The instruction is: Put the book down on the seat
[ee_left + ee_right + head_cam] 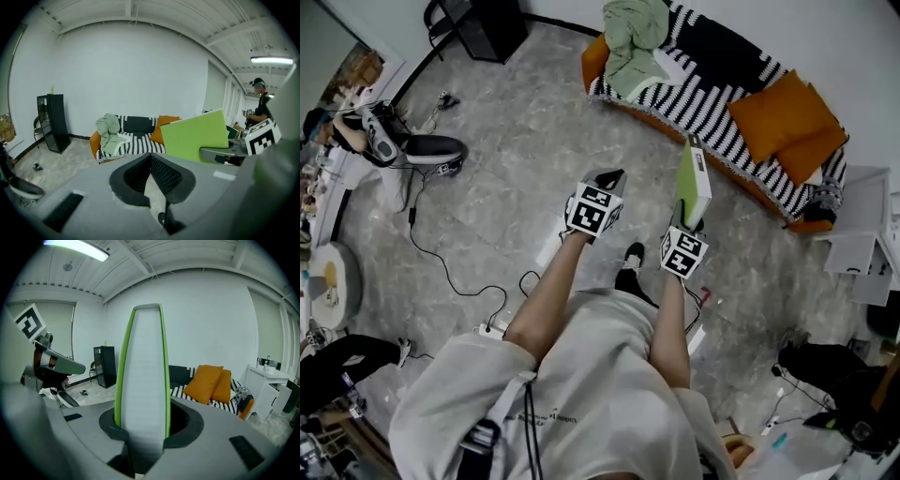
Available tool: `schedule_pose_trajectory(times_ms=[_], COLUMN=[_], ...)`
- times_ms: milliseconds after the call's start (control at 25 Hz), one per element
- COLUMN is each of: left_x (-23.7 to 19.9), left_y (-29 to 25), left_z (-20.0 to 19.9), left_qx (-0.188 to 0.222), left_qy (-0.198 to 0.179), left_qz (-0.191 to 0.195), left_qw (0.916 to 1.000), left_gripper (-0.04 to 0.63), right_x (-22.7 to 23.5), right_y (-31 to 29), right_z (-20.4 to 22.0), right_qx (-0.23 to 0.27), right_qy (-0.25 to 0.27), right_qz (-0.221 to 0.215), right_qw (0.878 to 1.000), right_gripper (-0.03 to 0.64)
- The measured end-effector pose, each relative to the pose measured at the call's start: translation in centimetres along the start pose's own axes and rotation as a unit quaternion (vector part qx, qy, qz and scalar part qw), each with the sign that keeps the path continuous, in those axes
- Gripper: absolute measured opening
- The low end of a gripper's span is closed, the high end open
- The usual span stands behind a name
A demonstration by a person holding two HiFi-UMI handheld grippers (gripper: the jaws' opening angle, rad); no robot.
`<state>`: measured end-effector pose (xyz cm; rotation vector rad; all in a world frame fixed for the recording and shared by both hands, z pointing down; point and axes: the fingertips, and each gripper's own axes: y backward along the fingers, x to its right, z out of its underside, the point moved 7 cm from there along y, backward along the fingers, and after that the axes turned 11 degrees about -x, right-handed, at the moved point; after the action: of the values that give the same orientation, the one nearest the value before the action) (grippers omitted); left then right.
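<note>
A green-covered book (695,181) stands on edge in my right gripper (686,221), which is shut on its lower end; the right gripper view shows its white page edge (143,371) rising between the black pads. Ahead, beyond the book, is the sofa (703,103) with a black-and-white striped cover. On its seat are orange cushions (792,122) and a crumpled green garment (633,37). My left gripper (609,178) hangs beside the right one at about the same height, shut and holding nothing; its pads (161,176) meet. The left gripper view shows the book (197,133) to its right.
A black cabinet (492,28) stands at the back left. Cables (450,272) and a power strip (492,328) lie on the grey floor. A white cabinet (862,244) is right of the sofa. A person (260,103) stands at the far right, and equipment (403,145) is at the left.
</note>
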<state>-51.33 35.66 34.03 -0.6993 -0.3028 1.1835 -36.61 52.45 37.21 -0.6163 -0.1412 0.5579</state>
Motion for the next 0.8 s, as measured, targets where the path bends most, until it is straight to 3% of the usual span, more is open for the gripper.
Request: schedule_pose_trajectory(times_ms=[360, 800], left_x=[0.6, -1.3], left_y=[-6.2, -9.4], left_z=[-5.8, -7.8], left_qx=[0.003, -0.013], left_qy=[0.01, 0.038], left_qz=[-0.009, -0.061], left_qw=[0.9999, 0.9973], left_gripper=[0.008, 0.009], right_x=[4.6, 5.7], right_y=[-6.4, -13.6], right_z=[-4.5, -7.1], right_qx=[-0.009, -0.017], right_qy=[0.026, 0.033], right_qz=[-0.022, -0.072], right_qw=[0.999, 0.997], right_gripper=[0.135, 0.135])
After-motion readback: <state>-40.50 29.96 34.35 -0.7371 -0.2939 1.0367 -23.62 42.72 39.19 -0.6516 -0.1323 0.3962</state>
